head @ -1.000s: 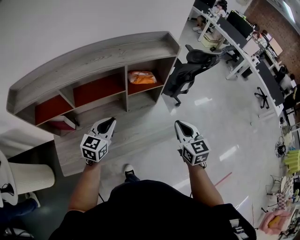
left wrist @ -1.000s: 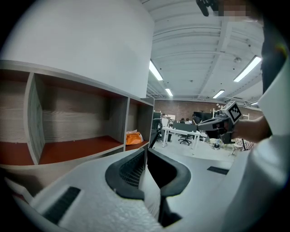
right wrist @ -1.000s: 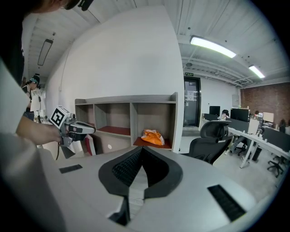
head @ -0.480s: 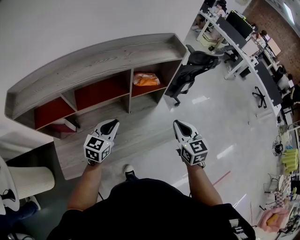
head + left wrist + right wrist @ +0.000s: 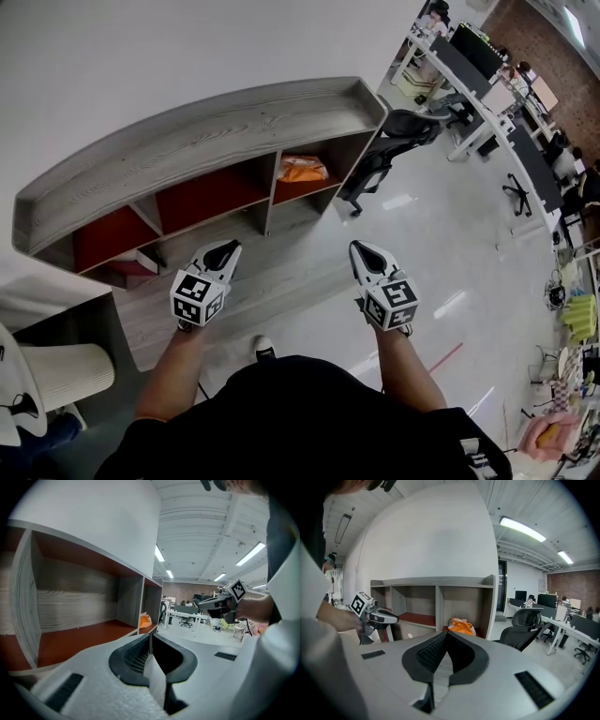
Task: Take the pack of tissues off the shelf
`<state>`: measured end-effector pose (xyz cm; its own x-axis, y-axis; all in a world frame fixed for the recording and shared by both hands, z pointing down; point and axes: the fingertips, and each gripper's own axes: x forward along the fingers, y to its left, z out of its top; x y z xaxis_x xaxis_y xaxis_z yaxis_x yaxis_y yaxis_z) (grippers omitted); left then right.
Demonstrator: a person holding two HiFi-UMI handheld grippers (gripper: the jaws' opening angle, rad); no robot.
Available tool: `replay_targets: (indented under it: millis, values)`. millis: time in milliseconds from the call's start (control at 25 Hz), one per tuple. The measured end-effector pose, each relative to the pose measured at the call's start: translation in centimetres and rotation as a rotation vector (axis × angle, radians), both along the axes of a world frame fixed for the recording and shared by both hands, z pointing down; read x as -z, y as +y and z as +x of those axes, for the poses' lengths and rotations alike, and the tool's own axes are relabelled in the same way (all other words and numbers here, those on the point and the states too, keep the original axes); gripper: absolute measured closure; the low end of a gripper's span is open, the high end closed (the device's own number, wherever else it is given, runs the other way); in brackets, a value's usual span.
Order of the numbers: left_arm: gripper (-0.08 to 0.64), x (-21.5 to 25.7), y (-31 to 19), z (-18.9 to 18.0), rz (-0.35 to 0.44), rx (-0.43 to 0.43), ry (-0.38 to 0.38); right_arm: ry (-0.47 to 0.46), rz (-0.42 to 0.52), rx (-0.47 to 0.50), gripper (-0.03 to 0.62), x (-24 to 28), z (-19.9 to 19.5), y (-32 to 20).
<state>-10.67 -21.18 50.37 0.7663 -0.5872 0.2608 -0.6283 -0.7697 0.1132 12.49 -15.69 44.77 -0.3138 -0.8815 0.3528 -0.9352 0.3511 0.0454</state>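
Note:
The orange pack of tissues lies in the right-hand compartment of the grey wooden shelf, on its red board. It also shows small in the left gripper view and more plainly in the right gripper view. My left gripper and right gripper are held side by side in front of the shelf, well short of the pack. Both are shut and hold nothing. The right gripper points toward the pack; the left gripper points along the shelf front.
A black office chair stands just right of the shelf's end. Desks with monitors run along the right. A pale ribbed bin stands at the lower left. A small pinkish-white item sits in a low left compartment.
The shelf and the pack have slid right and slightly down in the head view as the person moved. Both grippers kept their spacing and stayed shut.

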Motion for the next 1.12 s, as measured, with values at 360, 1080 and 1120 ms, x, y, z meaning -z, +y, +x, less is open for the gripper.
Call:
replay_targets:
  millis: [360,1080,1120]
  values:
    - [0.528,-0.6,-1.6,-1.2,-0.006,-0.01,0.007,0.008,0.002,0.012,0.584,0.2,-2.1,-1.6]
    - [0.528,1.5,-2.7,-0.3,0.039,0.098,-0.036,-0.03,0.064,0.118,0.584,1.4,0.6,-5.2]
    - [0.528,1.8,-3.0,-0.3,0.041,0.116,-0.036,-0.035,0.068,0.13,0.583,1.6,0.9,-5.8]
